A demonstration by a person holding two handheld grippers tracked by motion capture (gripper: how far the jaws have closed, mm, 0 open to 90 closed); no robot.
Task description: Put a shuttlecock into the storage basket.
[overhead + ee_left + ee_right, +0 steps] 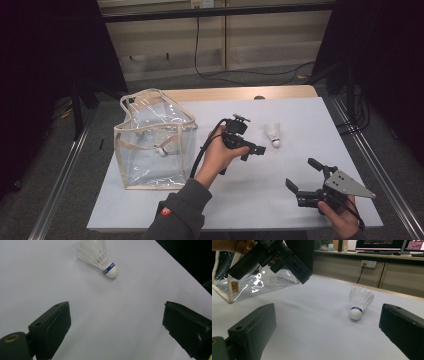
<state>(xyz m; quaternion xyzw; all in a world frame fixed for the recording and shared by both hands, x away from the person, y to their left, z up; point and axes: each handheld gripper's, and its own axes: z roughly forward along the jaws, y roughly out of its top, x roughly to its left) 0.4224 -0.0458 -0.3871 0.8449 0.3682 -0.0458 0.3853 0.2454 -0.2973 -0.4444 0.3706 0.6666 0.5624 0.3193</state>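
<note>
A white shuttlecock [272, 134] [98, 255] [359, 302] with a blue band lies on the white table cover [260, 200], cork end toward the person. My left gripper [252, 152] [117, 325] hovers just left of it, open with nothing between its jaws. Near the front right of the table my right gripper [301, 173] [327, 330] also stands open and empty, pointing at the shuttlecock. A clear plastic bag [150, 140] [249, 282] with beige trim stands at the left, a second shuttlecock [161, 150] inside it.
The table's wooden back edge [240, 92] borders the cover. Metal frame rails [365, 150] run along both sides of the table. In the right gripper view, the left gripper [274, 257] hangs in front of the bag, with a counter and monitors behind.
</note>
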